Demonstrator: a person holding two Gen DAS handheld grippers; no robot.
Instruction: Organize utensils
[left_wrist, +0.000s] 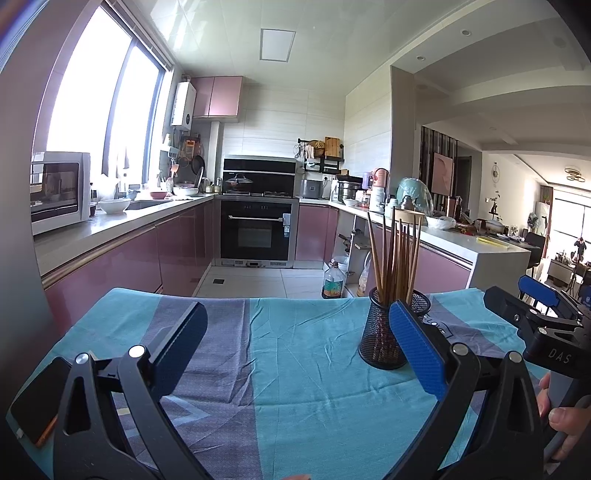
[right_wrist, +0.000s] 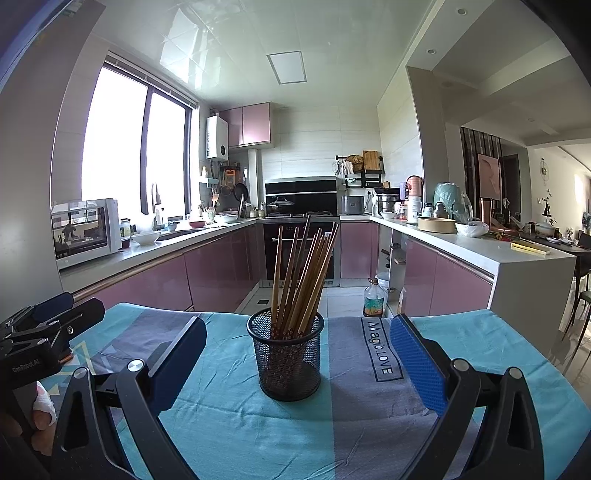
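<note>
A mesh cup full of chopsticks is standing upright on the cloth-covered table, past its middle toward the far edge and clear of both claws. As a judgement, tipping is the main risk: the sticks are leaning and fanning well above the rim, so a finger brushing them, or a pull at a slant, could topple the light cup or spill sticks onto the wrinkled cloth. The right claw is gaping wide, facing the cup squarely, holding nothing and touching nothing. The left claw is also standing wide open and empty, with the cup just behind its right-hand finger; whether they are touching I cannot tell.
</note>
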